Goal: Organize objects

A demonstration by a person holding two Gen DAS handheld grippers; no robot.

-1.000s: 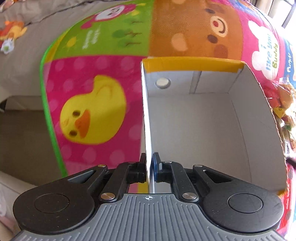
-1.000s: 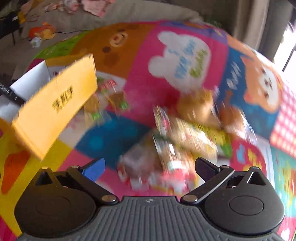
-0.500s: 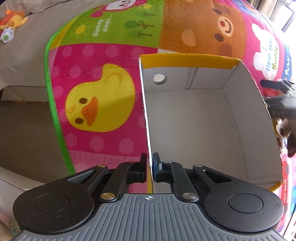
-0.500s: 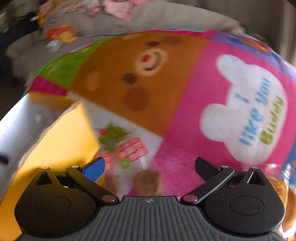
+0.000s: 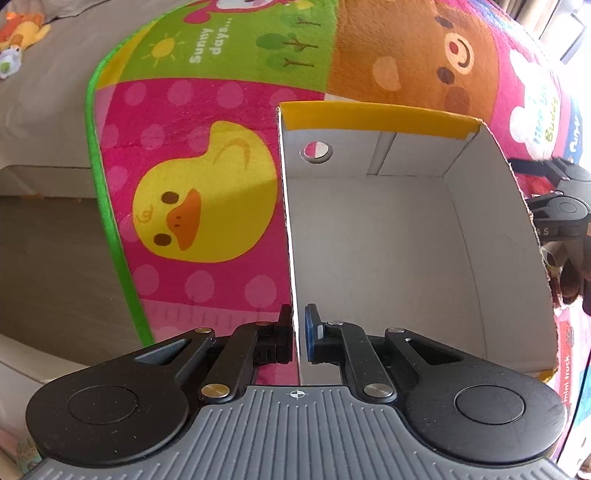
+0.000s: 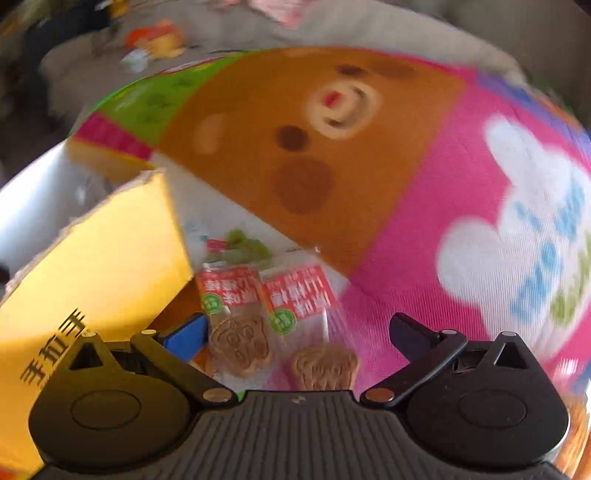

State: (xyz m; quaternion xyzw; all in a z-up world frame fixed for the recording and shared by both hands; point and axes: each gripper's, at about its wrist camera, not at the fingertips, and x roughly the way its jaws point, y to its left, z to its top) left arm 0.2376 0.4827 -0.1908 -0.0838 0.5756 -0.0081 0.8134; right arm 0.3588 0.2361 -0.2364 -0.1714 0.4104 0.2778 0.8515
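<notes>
A yellow cardboard box (image 5: 406, 236) with a white inside sits on the cartoon play mat; nothing lies in it. My left gripper (image 5: 298, 332) is shut on the box's left wall near its front corner. In the right wrist view the box's yellow outer side (image 6: 99, 266) fills the left. Just beside it lie two clear-wrapped biscuit packets with red labels (image 6: 236, 314) (image 6: 306, 317). My right gripper (image 6: 295, 332) hovers over them, open, nothing between its fingers. The right gripper's black body (image 5: 561, 210) shows past the box's right wall in the left wrist view.
The play mat (image 5: 207, 177) has a green edge on the left, then beige floor (image 5: 44, 258). A small orange and yellow toy (image 5: 26, 29) lies at the far left on grey fabric. More snack packets (image 6: 576, 424) sit blurred at the right.
My right gripper has swung left from the snack pile toward the box and now hangs over two biscuit packets. The left gripper still grips the box wall and has hardly moved.
</notes>
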